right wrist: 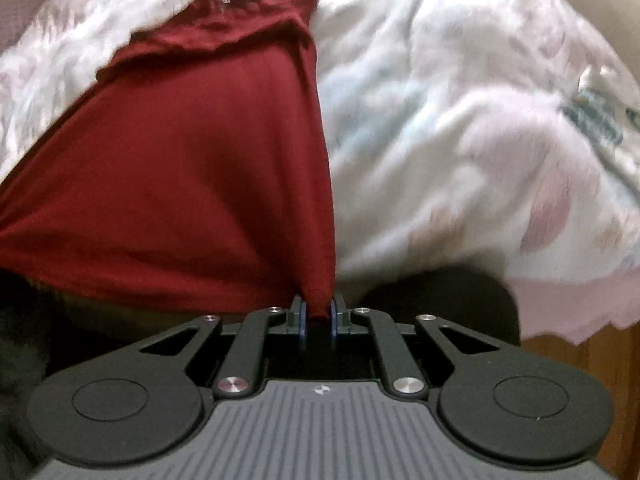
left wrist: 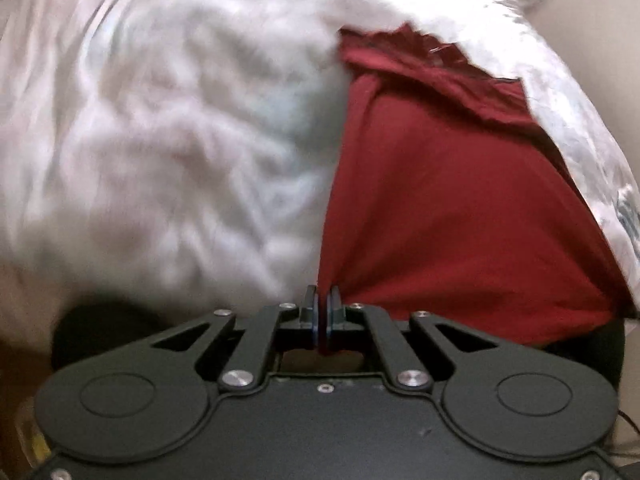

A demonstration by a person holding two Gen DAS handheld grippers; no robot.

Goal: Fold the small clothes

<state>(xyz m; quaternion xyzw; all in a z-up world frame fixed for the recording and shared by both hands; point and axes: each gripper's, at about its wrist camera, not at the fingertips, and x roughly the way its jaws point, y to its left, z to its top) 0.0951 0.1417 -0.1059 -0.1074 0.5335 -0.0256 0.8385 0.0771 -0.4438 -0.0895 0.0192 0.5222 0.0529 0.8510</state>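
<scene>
Writing that can be read appears nowhere; the only mark is a small round emblem [right wrist: 319, 390] on the ribbed grey housing of the right gripper [right wrist: 319, 314], too small to make out. A dark red garment [left wrist: 448, 208] lies spread over a bed covered with a rumpled white bedspread [left wrist: 168, 140] bearing faint pale pink and blue patches. The cloth's far edge, a bunched seam, rests high on the bedspread, while its near edge is stretched between the two grippers. The left gripper [left wrist: 321, 300] has its jaws closed together on the garment's near left corner, red fabric showing between the blue pads. The right gripper's jaws are clamped on the near right corner, a twisted tuft of red pinched between them. Both grippers point toward the bed from its near side, held roughly level. Below the bedspread's scalloped pink edge [right wrist: 568, 304], brown wooden floor [right wrist: 580, 360] shows at the right. Much of the bedding is blurred.
</scene>
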